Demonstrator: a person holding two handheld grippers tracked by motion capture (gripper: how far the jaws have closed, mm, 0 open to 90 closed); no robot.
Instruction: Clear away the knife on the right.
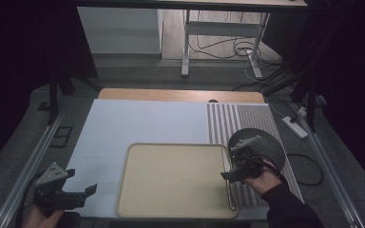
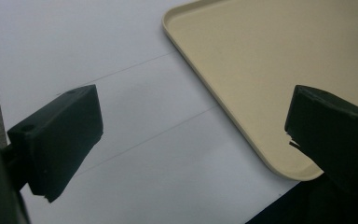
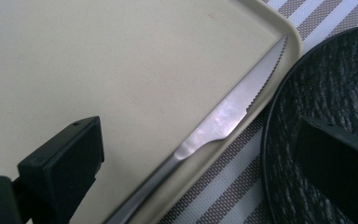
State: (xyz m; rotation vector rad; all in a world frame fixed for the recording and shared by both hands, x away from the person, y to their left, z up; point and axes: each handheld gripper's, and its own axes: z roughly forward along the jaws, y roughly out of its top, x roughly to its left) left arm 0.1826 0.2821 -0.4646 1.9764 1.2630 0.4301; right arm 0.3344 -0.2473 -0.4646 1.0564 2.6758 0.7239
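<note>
Here, the knife rests on the tray, let go.
Nearest, the left gripper (image 1: 83, 190) hovers with its fingers (image 2: 56, 140) spread and empty over the white surface (image 1: 123, 128); the right gripper (image 1: 228, 173) has fingers (image 3: 63, 158) released astride the knife (image 3: 223, 116), lying along the tray (image 1: 171, 180) rim, likely so it can't slide off; beyond, a dark plate (image 1: 266, 142) sits on the striped mat (image 1: 228, 118).

Knife (image 3: 228, 119) in tray (image 1: 171, 180) along right rim; plate (image 1: 266, 142) right of tray.
</note>
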